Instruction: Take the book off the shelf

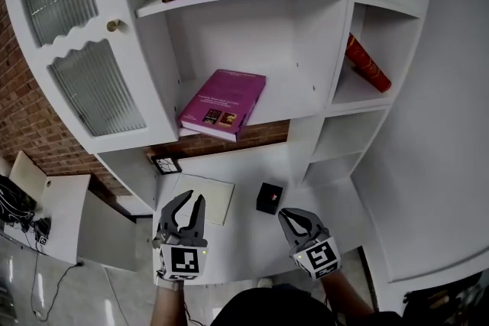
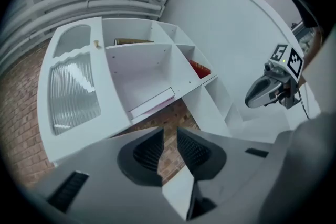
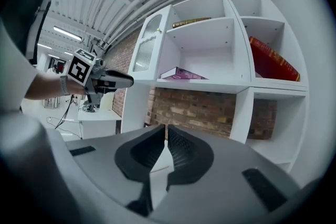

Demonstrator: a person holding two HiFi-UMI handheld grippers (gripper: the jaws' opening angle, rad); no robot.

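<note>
I am holding the left gripper point(image 1: 194, 199), jaws slightly apart, and right gripper point(image 1: 291, 216), jaws together, both empty; the purple book point(image 1: 224, 103) is overhanging its shelf point(image 1: 294, 99), so approaching this narrow risks shoving it off

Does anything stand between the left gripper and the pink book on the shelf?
Nothing visible stands between the left gripper and the pink book, which lies flat at the open front of the shelf; the glass door stands aside, left of it.
</note>
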